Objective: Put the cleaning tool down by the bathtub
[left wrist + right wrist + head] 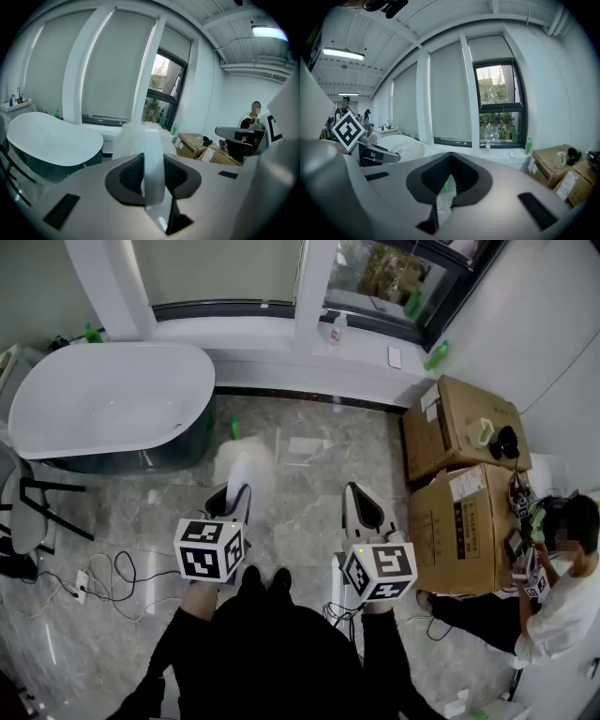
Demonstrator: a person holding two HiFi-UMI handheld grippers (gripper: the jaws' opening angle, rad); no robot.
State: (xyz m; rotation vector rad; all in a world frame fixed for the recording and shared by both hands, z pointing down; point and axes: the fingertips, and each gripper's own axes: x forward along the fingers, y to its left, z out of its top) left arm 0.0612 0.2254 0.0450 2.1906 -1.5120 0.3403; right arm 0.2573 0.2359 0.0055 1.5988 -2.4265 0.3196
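- The white bathtub point(112, 399) stands at left; a cup point(480, 432) sits on a closed cardboard box point(450, 418).
- The left gripper point(238, 495) clamps the cleaning tool point(247, 465) by its handle, with the fluffy head just ahead, near the tub.
- The right gripper point(362, 495) has its jaws together and holds nothing.

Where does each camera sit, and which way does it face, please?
Head view: on the person's head, looking steeply down at floor, bathtub, legs, left hand-held gripper and right hand-held gripper.
Left gripper view: on the left hand-held gripper, facing bathtub and window past its jaws, closed on the cleaning tool.
Right gripper view: on the right hand-held gripper, facing the window past its own jaws.
Shared: the bathtub shows in all three.
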